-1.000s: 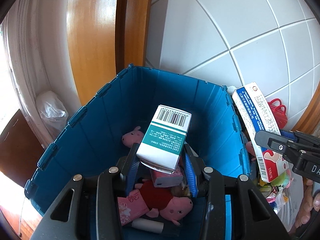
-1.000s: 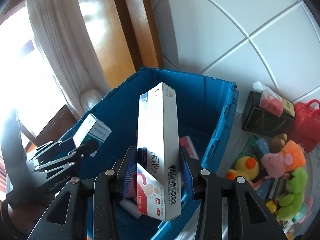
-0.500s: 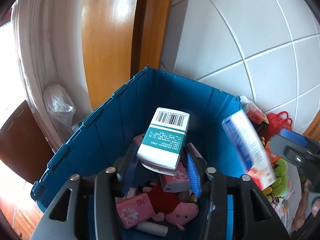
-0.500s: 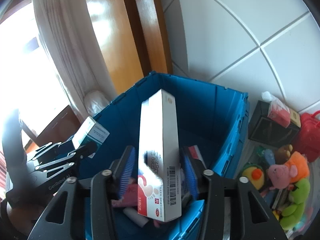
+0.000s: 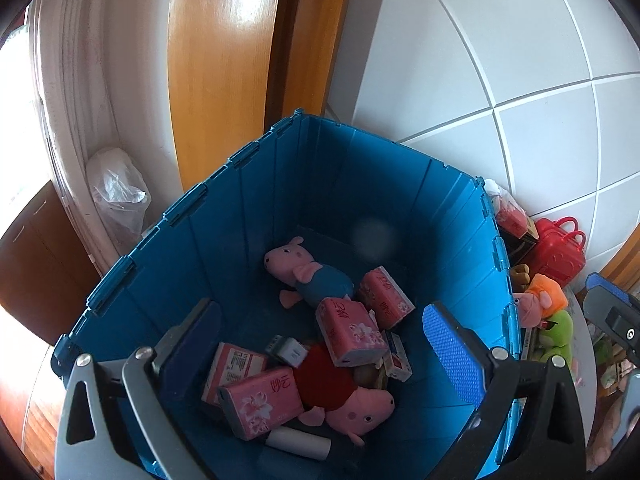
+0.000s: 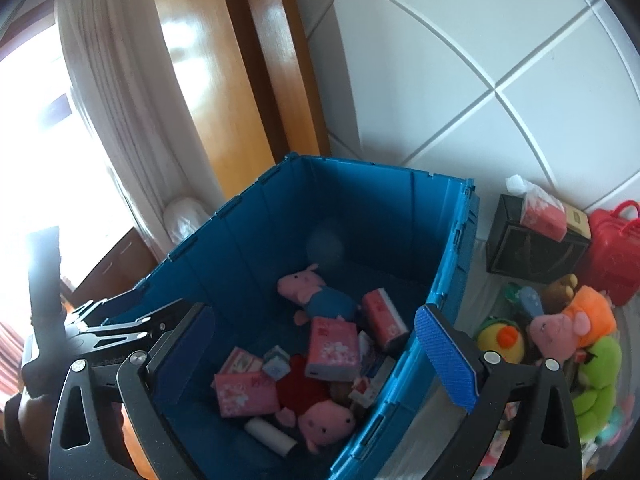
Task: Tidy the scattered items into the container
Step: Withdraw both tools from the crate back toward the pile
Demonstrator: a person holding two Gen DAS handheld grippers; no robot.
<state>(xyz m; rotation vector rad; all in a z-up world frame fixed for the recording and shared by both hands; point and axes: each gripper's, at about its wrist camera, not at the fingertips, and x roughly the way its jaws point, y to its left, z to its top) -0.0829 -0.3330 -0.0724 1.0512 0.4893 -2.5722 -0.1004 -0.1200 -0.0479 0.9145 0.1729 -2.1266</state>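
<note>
Both grippers hang above the deep blue plastic container (image 5: 280, 216), and both have their jaws spread wide with nothing between them. The left gripper (image 5: 320, 344) looks straight down into it; the right gripper (image 6: 316, 344) is over its right rim. Inside the container lie a pink pig plush in a blue shirt (image 5: 308, 272), a pink pig plush in a red dress (image 5: 344, 392), several pink tissue packs (image 5: 348, 332) and a small white roll (image 5: 298, 442). On the right, outside, a pile of soft toys (image 6: 560, 336), a red plastic toy case (image 6: 616, 252) and a black box (image 6: 532, 252) remain beside the container.
</note>
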